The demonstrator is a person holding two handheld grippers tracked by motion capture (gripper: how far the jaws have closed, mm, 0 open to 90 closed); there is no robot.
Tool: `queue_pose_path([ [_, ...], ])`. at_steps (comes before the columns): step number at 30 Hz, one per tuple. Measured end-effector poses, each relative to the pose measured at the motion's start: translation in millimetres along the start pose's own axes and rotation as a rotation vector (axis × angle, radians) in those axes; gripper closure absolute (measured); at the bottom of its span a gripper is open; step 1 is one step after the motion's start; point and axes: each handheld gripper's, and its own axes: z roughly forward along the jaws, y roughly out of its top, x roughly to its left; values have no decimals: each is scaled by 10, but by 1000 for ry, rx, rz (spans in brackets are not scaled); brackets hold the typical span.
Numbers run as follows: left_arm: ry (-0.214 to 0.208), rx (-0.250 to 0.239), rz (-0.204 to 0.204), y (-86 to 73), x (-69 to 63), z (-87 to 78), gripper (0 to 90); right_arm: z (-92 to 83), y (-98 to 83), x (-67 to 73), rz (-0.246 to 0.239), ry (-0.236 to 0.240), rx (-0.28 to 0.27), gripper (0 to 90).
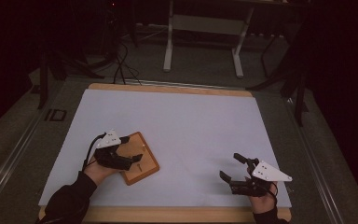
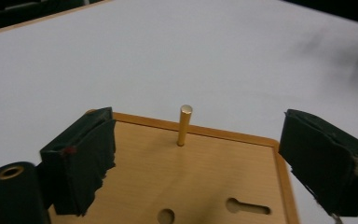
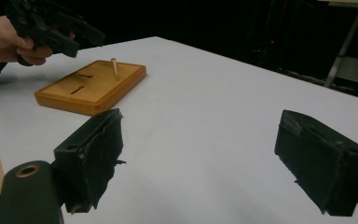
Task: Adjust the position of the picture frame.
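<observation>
A small wooden board (image 1: 148,169) lies on the white table top at the left. A thin brass peg (image 2: 184,125) stands upright near the board's far edge, and a round hole (image 2: 166,216) and a keyhole slot (image 2: 247,206) are cut nearer me. My left gripper (image 1: 131,149) hovers just above the board, open; in the left gripper view the peg rises beyond the gap between its pads (image 2: 81,158), untouched. My right gripper (image 1: 230,166) stands open over bare table at the front right, holding nothing. The right gripper view has the board (image 3: 93,88) and the left gripper (image 3: 81,42) far off.
The white table top (image 1: 182,121) has a wooden rim (image 1: 168,88). Beyond it, on the grey floor, stand the white legs of another table (image 1: 168,46), loose cables (image 1: 120,60) and dark stands at both sides.
</observation>
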Motion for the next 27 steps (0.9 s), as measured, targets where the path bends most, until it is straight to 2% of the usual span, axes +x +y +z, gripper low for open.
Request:
queue_pose_path([
  [5, 1, 28, -4, 7, 38, 124, 149, -4, -6, -6, 6, -2, 3, 146],
  [6, -12, 28, 4, 6, 44, 157, 198, -4, -12, -16, 6, -2, 5, 146],
  [10, -20, 52, 38, 6, 37, 244, 268, -7, -17, -24, 10, -6, 13, 144],
  [11, -25, 56, 43, 5, 39, 261, 323, -7, -19, -27, 10, -7, 15, 144],
  [14, -23, 74, 49, 0, 36, 334, 366, -11, -20, -32, 13, -7, 12, 143],
  [17, -17, 98, 48, -6, 40, 397, 415, -17, -19, -32, 14, -5, 11, 143],
  [22, -12, 119, 50, -34, 63, 443, 580, -14, -24, -32, 18, 4, 17, 143],
  [27, -24, 104, 40, -30, 92, 450, 696, -10, -25, -29, 18, 6, 20, 143],
])
